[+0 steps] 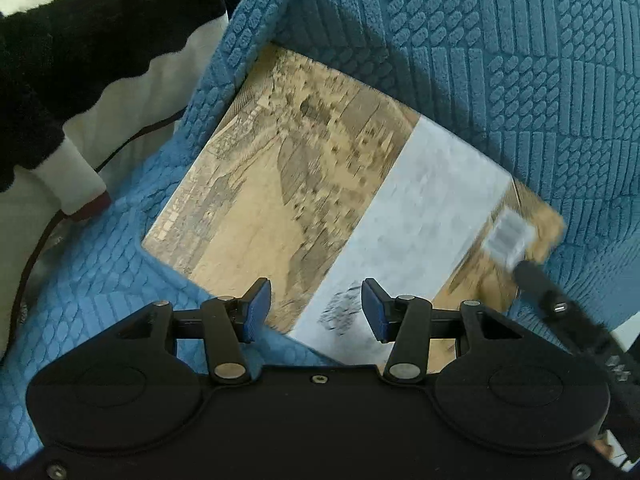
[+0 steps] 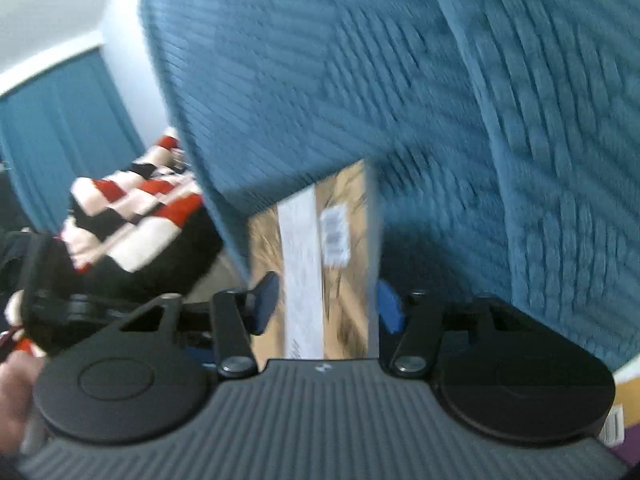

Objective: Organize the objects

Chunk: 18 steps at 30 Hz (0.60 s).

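The left gripper hovers over the near corner of a flat book with a sepia printed cover and a pale band, its tongs apart and clamped on nothing. The book lies on a blue textured sofa cover, its far edge against the backrest. In the right wrist view the right gripper has the book's near right edge between its tongs; blur hides whether the pads press it. The step looks like lifting the book off the seat. Next, a firm pinch, then raising it level. Far left lies a black-and-white plush blanket.
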{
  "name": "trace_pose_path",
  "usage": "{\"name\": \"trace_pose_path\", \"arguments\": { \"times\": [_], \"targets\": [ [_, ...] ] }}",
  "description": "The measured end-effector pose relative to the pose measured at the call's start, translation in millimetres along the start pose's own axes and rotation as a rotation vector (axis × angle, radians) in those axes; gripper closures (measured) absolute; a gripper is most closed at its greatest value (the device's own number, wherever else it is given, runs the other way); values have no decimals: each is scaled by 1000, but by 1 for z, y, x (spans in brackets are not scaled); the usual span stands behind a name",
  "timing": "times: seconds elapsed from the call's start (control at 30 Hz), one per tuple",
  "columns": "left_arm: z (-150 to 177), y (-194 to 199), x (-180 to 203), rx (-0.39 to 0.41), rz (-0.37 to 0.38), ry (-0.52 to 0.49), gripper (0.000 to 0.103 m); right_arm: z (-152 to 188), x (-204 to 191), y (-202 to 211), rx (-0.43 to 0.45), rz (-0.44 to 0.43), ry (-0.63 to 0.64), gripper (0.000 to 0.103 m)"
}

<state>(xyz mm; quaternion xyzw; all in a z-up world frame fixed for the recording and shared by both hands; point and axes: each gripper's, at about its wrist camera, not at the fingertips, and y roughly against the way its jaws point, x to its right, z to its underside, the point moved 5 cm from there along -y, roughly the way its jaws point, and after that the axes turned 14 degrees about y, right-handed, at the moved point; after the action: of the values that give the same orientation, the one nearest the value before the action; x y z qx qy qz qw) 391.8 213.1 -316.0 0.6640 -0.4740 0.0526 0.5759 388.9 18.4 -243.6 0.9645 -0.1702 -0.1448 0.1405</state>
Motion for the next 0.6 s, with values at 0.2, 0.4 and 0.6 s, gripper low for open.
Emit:
{"name": "trace_pose_path", "arguments": {
  "times": [0.2,0.4,0.6],
  "targets": [
    [-4,14,-6,1,43,22,56,-16,-26,10,37,-75,104,74],
    [-10,35,-17,0,126,92,53,-17,-48,15,21,-74,147,91],
    [-10,44,-25,-38,295,176,45,-8,-81,18,-15,-95,187,91]
  ]
}}
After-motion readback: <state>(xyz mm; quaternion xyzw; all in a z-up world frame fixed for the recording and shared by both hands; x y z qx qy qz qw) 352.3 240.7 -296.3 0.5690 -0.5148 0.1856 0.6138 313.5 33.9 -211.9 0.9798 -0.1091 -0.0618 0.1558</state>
